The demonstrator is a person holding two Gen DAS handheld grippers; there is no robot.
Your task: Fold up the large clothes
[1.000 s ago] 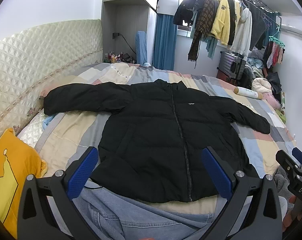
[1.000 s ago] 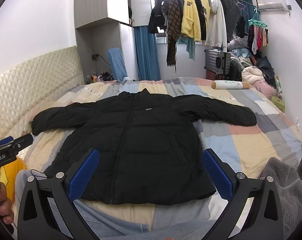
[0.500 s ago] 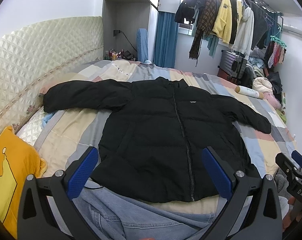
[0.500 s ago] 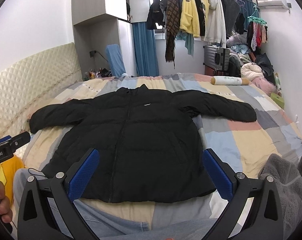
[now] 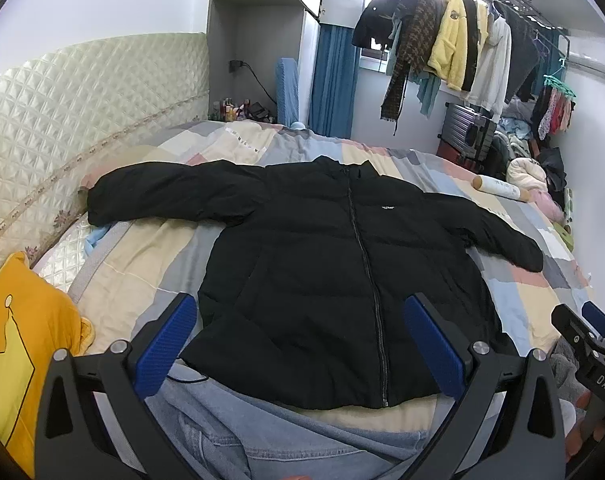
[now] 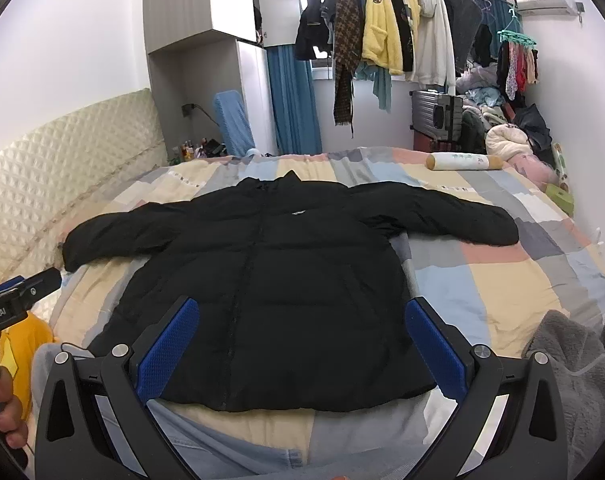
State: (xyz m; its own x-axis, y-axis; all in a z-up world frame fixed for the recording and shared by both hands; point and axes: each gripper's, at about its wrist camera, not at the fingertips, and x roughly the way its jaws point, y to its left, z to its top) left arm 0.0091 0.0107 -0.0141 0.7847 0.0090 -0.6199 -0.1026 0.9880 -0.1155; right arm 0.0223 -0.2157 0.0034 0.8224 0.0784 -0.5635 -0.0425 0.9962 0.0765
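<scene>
A large black puffer jacket (image 5: pixel 322 264) lies flat and zipped on the bed, collar away from me, both sleeves spread out to the sides. It also shows in the right wrist view (image 6: pixel 270 280). My left gripper (image 5: pixel 300 340) is open and empty, held above the jacket's hem. My right gripper (image 6: pixel 300 342) is also open and empty, above the hem. Each gripper shows at the edge of the other's view: the right one (image 5: pixel 590 344) and the left one (image 6: pixel 10 304).
The bed has a patchwork cover (image 6: pixel 502 280) and a quilted headboard (image 5: pixel 62 120) on the left. A yellow pillow (image 5: pixel 18 340) lies near left. Jeans (image 5: pixel 230 432) lie under the hem. A grey blanket (image 6: pixel 574 380) sits near right. A clothes rack (image 6: pixel 402 32) and suitcase (image 6: pixel 434 112) stand behind.
Both grippers have tilted up slightly, so the jacket sits lower in each view. The jacket has not moved. Both stay open.
</scene>
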